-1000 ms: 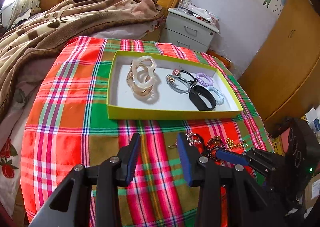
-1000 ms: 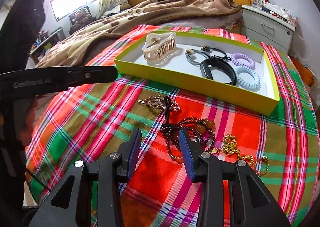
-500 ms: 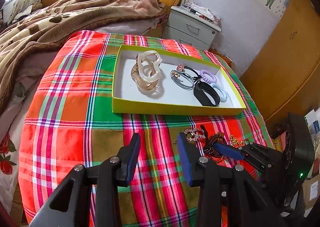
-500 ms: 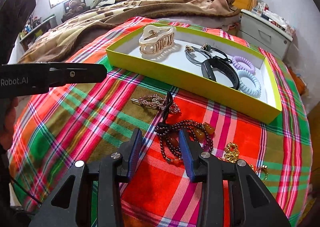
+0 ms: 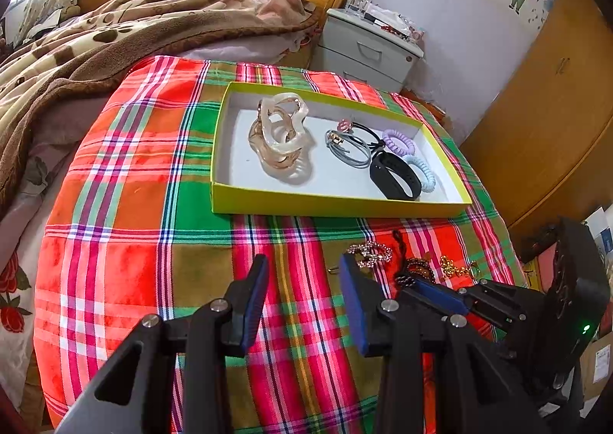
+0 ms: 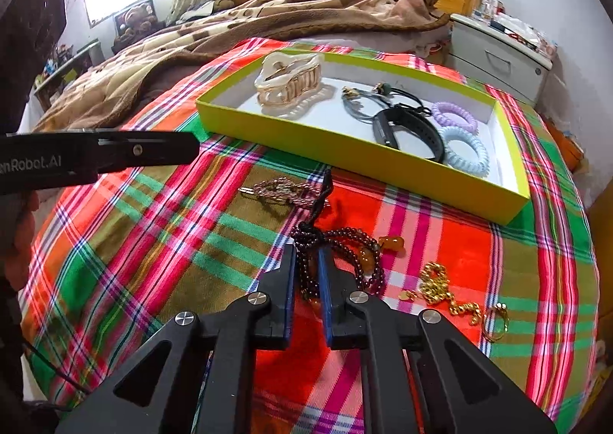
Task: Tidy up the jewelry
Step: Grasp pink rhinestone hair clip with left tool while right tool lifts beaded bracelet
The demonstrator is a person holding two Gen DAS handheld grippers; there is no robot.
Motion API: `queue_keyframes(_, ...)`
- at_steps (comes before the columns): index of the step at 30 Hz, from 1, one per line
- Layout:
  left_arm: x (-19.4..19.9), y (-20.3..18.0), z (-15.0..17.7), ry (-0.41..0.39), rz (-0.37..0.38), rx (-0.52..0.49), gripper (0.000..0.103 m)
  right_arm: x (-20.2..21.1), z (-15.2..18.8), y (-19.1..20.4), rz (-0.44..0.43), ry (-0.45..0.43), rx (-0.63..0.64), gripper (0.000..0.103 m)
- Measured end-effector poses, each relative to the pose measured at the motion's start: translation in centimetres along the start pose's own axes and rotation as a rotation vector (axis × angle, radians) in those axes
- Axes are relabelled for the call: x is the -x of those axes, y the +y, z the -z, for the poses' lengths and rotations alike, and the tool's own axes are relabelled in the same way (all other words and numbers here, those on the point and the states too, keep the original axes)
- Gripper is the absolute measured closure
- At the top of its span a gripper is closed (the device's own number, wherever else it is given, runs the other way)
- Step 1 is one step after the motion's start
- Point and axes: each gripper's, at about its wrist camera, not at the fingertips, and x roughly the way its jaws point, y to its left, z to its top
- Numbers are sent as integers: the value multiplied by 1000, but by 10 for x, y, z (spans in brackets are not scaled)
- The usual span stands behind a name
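A plaid cloth (image 6: 161, 242) is spread over the surface, and all places are given relative to the yellow-green tray (image 6: 345, 150) set on it. To the left of the tray, the left gripper (image 5: 302, 288) is held above bare cloth, its blue-padded jaws spread wide with nothing between them. Inside the tray, from left to right, are seen a cream claw clip (image 6: 289, 83), grey and black hair ties (image 6: 367, 100), a black wristband (image 6: 410, 131), and, at the right end, a lilac coil tie (image 6: 454, 116) beside a pale blue coil tie (image 6: 463, 150). In front of the tray's near wall, a beaded hair clip (image 6: 279, 190) lies nearest the wall. Just before it lies the dark bead necklace (image 6: 345, 250) with amber pendants. The right gripper (image 6: 306, 261) is lowered onto this necklace; its jaws are closing, nearly together, with a strand of beads between the pads. Further right, well in front of the tray's right end, a gold chain (image 6: 444, 288) is seen.
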Motion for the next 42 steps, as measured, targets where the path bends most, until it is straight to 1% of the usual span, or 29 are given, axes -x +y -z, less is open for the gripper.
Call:
queue_keyframes(6,-3,-3,0,7,11,-8,63,21,-2,-11,-29,-61,-47,92)
queue_keyframes(7,-4,-3,0,10,15,-8,63,26,-3,-12,-31,-74,-52,93)
queue_keyframes(8,-5,-4,-1,14,19,-8,63,31,-4,-14,-35,-88,-59,96)
queue_keyframes(10,-9,-6,-2,29,34,-19,63,42,-7,-20,-49,-118,-77,95)
queue_keyframes(13,-14,-10,-3,37,38,-38,63,56,-10,-30,-62,-158,-111,95)
queue_keyframes(16,-22,-15,-4,66,65,-71,63,70,-11,-42,-69,-195,-147,95)
queue_keyframes(19,-29,-23,-5,74,29,-121,63,80,-11,-51,-80,-220,-181,95)
queue_keyframes(21,-34,-29,-5,82,33,-158,63,88,-12,-58,-87,-244,-208,95)
queue_keyframes(23,-39,-32,-7,96,41,-165,63,96,-12,-64,-87,-269,-224,95)
queue_keyframes(24,-41,-33,-7,98,31,-169,63,100,-12,-66,-83,-279,-229,95)
queue_keyframes(26,-45,-41,-8,94,10,-209,63,108,-11,-71,-76,-301,-239,95)
queue_keyframes(29,-53,-46,-9,115,18,-230,63,116,-11,-78,-62,-325,-257,95)
queue_keyframes(32,-54,-52,-9,108,5,-262,63,122,-10,-82,-50,-341,-270,95)
queue_keyframes(40,-61,-65,-6,133,12,-330,62,128,-5,-92,-40,-358,-293,95)
queue_keyframes(42,-63,-71,-6,134,-4,-365,62,128,-4,-94,-41,-360,-296,95)
